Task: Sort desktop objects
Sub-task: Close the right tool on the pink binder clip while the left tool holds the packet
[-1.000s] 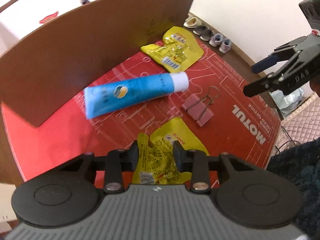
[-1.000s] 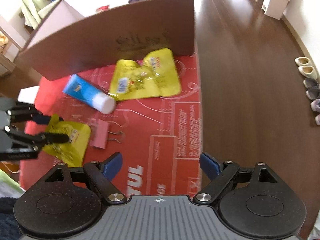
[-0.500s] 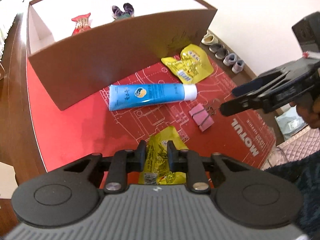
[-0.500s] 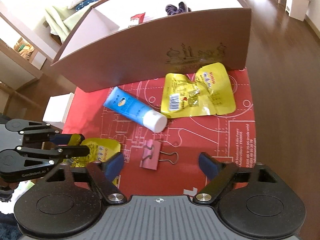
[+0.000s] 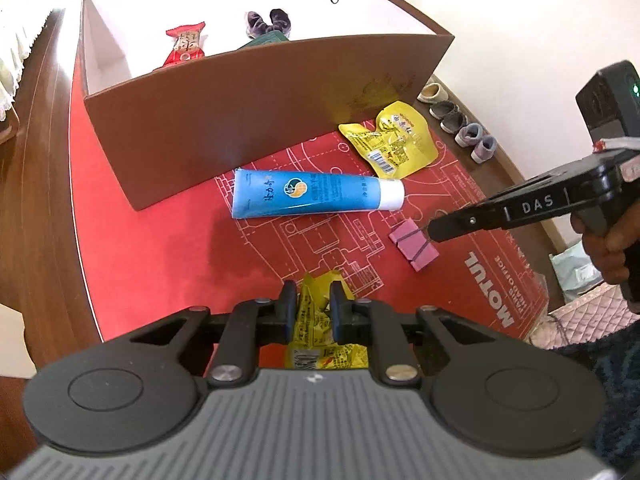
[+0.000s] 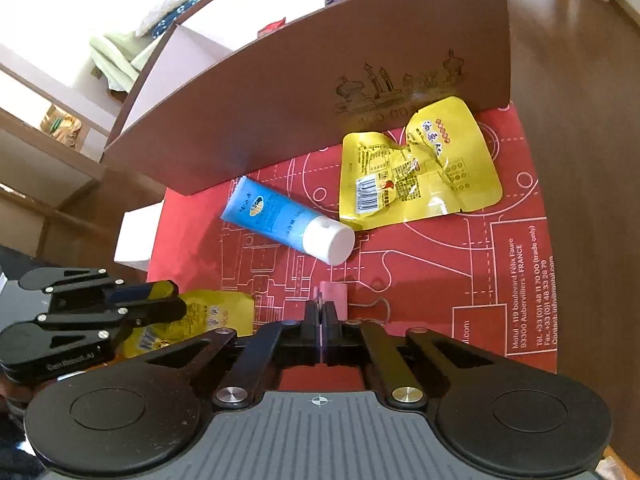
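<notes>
desktop objects lie on the red mat [image 5: 160, 240] in front of the brown box [image 5: 248, 120]: blue tube [image 5: 316, 194] just beside the box wall, one yellow packet [image 6: 416, 172] near its cap. left gripper [image 5: 313, 312] has its fingers pinching a 2nd yellow pouch [image 5: 316, 328], w/ the crinkled foil bunched between the pads. right gripper [image 6: 321, 320] has its fingers pressed nearly together on the pink binder clip [image 6: 334, 294], prob by one thin edge; can't tell how deep the bite is. risks: slick foil could slide out during a lift over the box wall, esp. if swung fast. clip could pivot or drop if only its edge is nipped. both grippers sit near each other, so simultaneous lifts may collide. a low carry could catch the box rim & tip it.
</notes>
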Available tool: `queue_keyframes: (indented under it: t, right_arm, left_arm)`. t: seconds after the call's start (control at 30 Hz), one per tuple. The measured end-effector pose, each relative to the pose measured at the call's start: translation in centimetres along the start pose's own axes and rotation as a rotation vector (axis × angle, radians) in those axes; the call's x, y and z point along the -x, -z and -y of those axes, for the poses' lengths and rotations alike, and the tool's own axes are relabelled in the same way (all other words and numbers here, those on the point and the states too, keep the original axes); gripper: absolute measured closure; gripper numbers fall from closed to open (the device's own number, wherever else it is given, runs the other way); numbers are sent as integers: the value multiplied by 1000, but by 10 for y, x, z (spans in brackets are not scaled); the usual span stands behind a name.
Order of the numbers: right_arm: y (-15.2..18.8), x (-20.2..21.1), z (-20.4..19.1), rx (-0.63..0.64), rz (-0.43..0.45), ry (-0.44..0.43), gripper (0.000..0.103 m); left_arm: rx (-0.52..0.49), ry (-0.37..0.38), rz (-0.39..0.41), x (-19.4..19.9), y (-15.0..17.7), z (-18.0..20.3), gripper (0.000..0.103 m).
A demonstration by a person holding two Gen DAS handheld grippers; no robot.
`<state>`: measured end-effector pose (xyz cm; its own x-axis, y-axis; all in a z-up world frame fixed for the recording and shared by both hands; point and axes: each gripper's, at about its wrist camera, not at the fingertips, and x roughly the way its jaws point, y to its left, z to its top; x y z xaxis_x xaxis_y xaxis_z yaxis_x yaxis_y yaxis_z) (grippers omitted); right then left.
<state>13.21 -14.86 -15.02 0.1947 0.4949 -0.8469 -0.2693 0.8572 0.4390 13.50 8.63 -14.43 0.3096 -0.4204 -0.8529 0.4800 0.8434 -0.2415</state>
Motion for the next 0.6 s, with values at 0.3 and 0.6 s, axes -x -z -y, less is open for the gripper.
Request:
queue_keyframes:
  t: [0.3, 0.6]
  right_arm:
    - [1, 21, 4, -32, 52, -43, 103]
    - [-4, 44, 8, -78, 107, -82, 103]
  left_arm:
    - [12, 9, 39, 20, -7, 7, 90]
    - [40, 14, 114, 49, -24, 10, 90]
